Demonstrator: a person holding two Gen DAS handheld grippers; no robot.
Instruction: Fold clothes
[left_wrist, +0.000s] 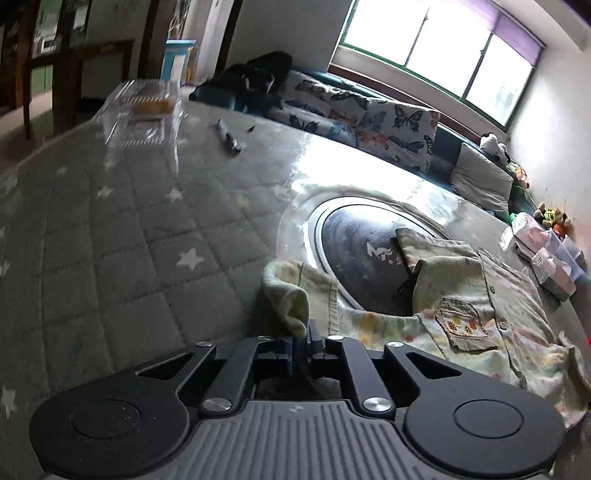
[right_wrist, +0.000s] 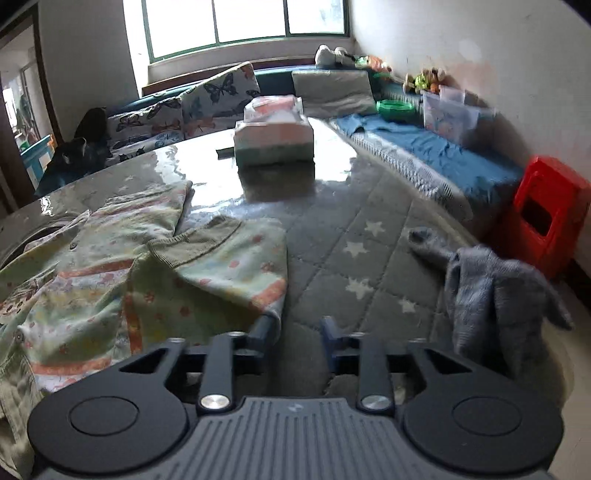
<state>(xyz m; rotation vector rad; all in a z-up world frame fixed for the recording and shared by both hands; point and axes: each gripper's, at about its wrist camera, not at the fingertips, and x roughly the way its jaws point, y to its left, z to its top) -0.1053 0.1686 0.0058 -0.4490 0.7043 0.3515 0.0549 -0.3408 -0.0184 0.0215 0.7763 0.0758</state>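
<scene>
Left claw is clenched on a rolled sleeve end of the printed shirt, blue pads pressed together with pale green fabric pinched between them. The shirt lies spread on the bench, which is covered by a grey quilted star-pattern cloth under a glossy clear sheet. Part of the shirt overlaps a dark round inset in the bench top. Collar and a buttoned chest pocket face up, to the right of the claw.

Right claw is released, fingers spread apart with nothing between them. Its left finger sits at the lower corner of a folded-over shirt panel, touching or just under the hem; motion blur makes it hard to say which. The right finger is over bare bench cloth. In this view the shirt fills the left half, floral print with orange bands.

A grey knitted garment lies bunched at the bench's right edge, well apart from the shirt. A tissue box stands at the far side of the bench. A clear plastic container and a small dark object sit at the far left. Beyond are a sofa with butterfly cushions, a window and a red stool.
</scene>
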